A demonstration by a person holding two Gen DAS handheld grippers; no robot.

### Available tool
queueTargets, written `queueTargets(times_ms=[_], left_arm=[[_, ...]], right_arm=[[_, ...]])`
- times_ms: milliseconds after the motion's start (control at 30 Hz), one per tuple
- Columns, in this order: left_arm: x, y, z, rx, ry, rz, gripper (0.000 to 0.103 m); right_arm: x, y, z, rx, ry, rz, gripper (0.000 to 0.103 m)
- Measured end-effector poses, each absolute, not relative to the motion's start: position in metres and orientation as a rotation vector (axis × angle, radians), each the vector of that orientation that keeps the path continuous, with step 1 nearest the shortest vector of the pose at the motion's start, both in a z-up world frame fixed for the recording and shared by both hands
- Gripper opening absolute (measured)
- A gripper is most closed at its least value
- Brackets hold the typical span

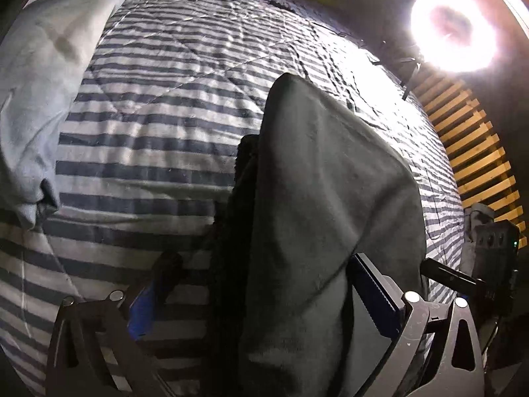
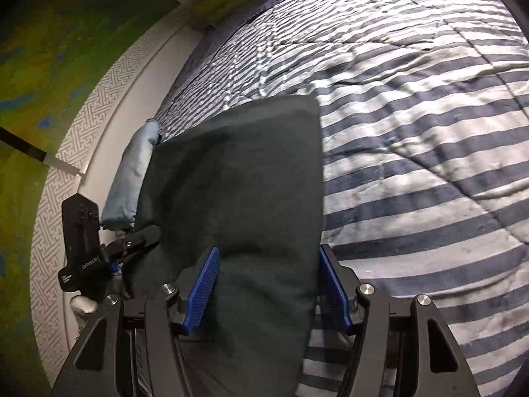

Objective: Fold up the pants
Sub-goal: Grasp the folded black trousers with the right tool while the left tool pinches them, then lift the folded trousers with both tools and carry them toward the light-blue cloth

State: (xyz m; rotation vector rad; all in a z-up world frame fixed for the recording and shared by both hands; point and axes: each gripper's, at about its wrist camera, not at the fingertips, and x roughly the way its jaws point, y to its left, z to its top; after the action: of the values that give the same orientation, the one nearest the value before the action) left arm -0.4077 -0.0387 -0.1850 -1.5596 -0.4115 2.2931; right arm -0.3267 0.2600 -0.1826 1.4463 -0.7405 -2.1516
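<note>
The dark folded pants (image 2: 238, 178) are stretching lengthwise away from both claws: the right gripper (image 2: 266, 286) is bracketing their near end half-open, not visibly clamping; the left gripper (image 1: 264, 297) is gaping wide around the cloth, gripping nothing.

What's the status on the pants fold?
Left gripper open, pants between its jaws. Right gripper around the fold, grip unclear. Blue cloth beside pants.
</note>
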Motion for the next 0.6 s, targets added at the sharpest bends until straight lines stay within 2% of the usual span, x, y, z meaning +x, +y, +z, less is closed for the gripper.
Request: queueTargets(times_ms=[100, 167, 267, 367, 500, 600], left_arm=[[-0.402, -0.029, -0.184, -1.529, -0.36, 2.309, 0.101], [-0.397, -0.018, -0.183, -1.522, -0.312, 2.313, 0.089], [-0.391, -0.01, -0.181, -1.524, -0.238, 2.363, 0.081], [-0.387, -0.008, -0.179, -1.518, -0.257, 2.36, 0.072], [-0.383, -0.008, -0.178, -1.503, -0.259, 2.36, 0.07], [-0.38, -0.01, -0.182, -1.473, -0.311, 2.362, 0.078]], right_arm=[[-0.327, 0.256, -0.183, 1.438, -0.723, -2.143, 0.058], [-0.327, 0.254, -0.183, 1.433, -0.712, -2.139, 0.057], [-0.327, 0.251, -0.183, 1.43, -0.707, -2.127, 0.056], [-0.327, 0.246, -0.184, 1.443, -0.692, -2.123, 0.043], [-0.326, 0.242, -0.184, 1.454, -0.663, -2.144, 0.035], [-0.326, 0.245, -0.185, 1.457, -0.672, -2.146, 0.033]])
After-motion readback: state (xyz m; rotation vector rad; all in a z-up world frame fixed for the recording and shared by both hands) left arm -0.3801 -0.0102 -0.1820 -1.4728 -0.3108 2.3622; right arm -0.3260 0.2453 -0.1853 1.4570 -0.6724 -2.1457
